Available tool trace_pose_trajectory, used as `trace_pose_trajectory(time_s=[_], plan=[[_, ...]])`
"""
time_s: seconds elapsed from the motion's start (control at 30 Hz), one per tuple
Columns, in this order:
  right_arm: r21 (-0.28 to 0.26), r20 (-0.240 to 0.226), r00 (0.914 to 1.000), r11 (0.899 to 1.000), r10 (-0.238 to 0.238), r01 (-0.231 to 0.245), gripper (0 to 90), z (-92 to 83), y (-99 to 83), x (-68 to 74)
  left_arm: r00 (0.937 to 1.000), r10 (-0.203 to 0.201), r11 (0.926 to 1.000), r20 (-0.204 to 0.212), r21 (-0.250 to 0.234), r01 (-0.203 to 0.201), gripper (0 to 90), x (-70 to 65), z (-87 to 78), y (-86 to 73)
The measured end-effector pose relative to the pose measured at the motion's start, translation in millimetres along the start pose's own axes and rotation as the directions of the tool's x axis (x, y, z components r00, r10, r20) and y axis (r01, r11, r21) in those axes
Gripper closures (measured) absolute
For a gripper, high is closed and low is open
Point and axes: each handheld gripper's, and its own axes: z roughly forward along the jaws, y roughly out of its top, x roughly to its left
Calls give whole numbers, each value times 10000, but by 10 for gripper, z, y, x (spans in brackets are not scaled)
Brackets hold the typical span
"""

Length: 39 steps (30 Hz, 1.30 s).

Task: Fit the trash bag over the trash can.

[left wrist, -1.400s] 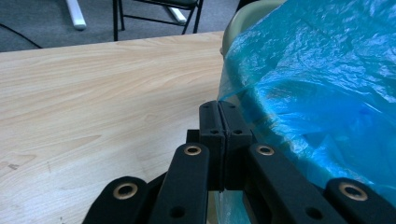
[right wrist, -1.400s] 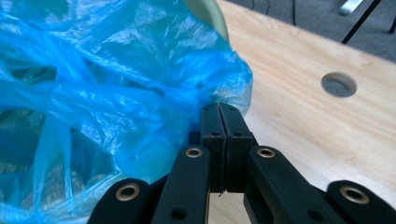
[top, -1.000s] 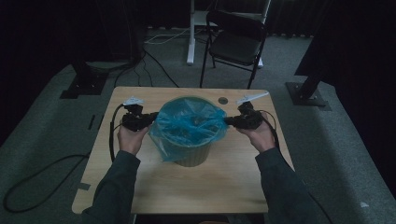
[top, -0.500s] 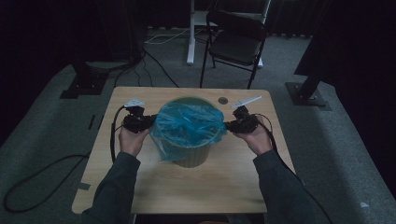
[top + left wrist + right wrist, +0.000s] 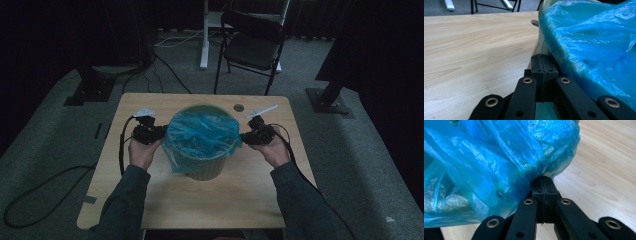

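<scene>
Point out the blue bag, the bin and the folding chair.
blue bag (image 5: 202, 132), high view, crumpled plastic over the bin mouth
bin (image 5: 205, 171), high view, pale lower wall
folding chair (image 5: 252, 47), high view, dark seat

Left gripper (image 5: 162, 132) and right gripper (image 5: 243, 136) face each other, jaws pressed together, forearms angled inward

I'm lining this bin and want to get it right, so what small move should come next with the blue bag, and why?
Probably draw both hands outward and down, to stretch the blue bag over the bin. The left gripper and right gripper are each shut on the bag's edge at opposite sides, yet the plastic bunches loosely across the top, with part of the far rim bare.
</scene>
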Motion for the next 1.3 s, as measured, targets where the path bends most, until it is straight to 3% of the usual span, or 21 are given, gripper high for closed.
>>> trace_pose_trajectory(time_s=[0.2, 0.3, 0.5, 0.57, 0.7, 0.87, 1.03, 1.13, 1.3], plan=[[46, -228, 9997, 10000, -39, 40, 900, -31, -51, -13, 9995, 239, 9996, 198, 131, -242, 896, -25, -3, -22], [-44, -49, 9999, 9999, 149, -150, 900, -9, -38, -58, 9993, 365, 9987, 32, 360, -366, 895, -23, 45, -23], [202, 193, 9993, 9993, 322, -326, 900, 78, -19, -121, 9994, 46, 9983, -340, 586, -26, 874, 62, 122, -32], [146, 214, 9991, 9992, 377, -381, 872, 54, -30, -138, 9992, -96, 9990, -378, 430, 112, 839, 90, 81, -34], [-434, 365, 9987, 9985, 357, -341, 729, -125, -51, -142, 9982, -190, 9998, -565, -23, 189, 765, 138, -88, -13], [-1114, 421, 9988, 9936, 242, -194, 663, -376, -38, -133, 9972, -257, 9982, -707, -559, 217, 727, 178, -301, 43], [-1769, 333, 9990, 9835, -311, 365, 620, -580, 16, -25, 9990, 283, 9953, -353, -913, -314, 677, 121, -406, 103], [-1935, 136, 9964, 9774, -836, 847, 595, -626, 54, 79, 9962, 843, 9924, -228, -884, -860, 641, 38, -423, 148], [-1980, -279, 9785, 9606, -2045, 1951, 578, -606, 110, 270, 9905, 1367, 9879, 122, -757, -1354, 604, -59, -392, 220]])
